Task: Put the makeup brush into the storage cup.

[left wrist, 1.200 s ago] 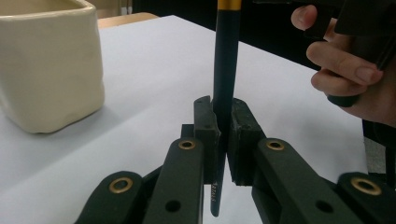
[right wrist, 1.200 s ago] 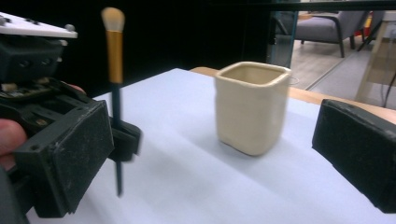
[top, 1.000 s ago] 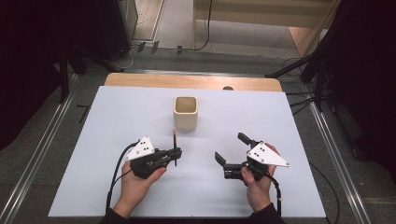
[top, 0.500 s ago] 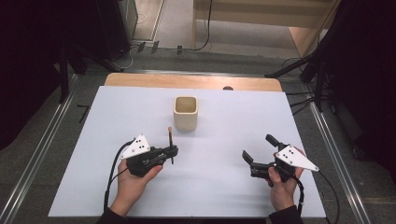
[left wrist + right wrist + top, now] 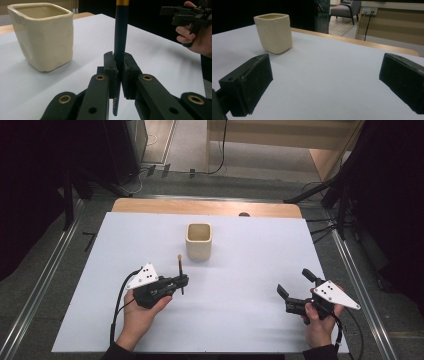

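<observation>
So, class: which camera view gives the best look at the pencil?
The left gripper view: the pencil stands upright and close, clamped in the left claw. The high view shows the same pencil small and thin. The right gripper view looks at the cup instead.

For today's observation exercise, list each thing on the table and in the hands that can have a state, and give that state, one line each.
Pencil: upright, clamped between the left jaws.
Cup: upright on the table, nothing seen inside.
Left gripper: shut on the pencil, beside the cup.
Right gripper: jaws wide open, holding nothing, near the table's right edge.
</observation>
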`<state>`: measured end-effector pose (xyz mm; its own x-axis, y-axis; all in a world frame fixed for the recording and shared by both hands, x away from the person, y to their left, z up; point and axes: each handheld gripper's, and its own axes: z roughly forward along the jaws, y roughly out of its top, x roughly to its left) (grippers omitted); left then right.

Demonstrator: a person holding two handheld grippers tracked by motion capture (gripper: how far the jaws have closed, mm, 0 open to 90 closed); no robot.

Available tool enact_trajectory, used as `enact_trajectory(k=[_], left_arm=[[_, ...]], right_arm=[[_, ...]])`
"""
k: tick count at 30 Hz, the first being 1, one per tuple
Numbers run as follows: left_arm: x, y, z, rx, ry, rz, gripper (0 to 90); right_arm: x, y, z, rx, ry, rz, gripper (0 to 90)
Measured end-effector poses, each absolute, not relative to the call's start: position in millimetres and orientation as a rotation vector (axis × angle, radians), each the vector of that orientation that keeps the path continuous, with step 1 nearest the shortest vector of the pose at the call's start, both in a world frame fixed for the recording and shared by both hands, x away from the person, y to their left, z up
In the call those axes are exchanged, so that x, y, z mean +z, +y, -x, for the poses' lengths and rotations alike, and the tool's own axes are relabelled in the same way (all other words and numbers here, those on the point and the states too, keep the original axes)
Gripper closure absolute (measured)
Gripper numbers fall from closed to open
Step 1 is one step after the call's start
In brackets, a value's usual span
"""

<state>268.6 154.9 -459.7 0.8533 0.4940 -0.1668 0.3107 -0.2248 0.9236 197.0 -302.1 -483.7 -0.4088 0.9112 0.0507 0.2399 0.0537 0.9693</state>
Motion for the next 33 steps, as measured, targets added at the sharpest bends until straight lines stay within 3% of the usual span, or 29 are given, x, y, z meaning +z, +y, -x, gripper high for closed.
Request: enact_trajectory(k=[33], left_arm=[[-414,153,-301,0.281,0.605,-1.798,84.2]], right_arm=[[-496,-326,-188,1.372,1.72,-1.212,0.0]])
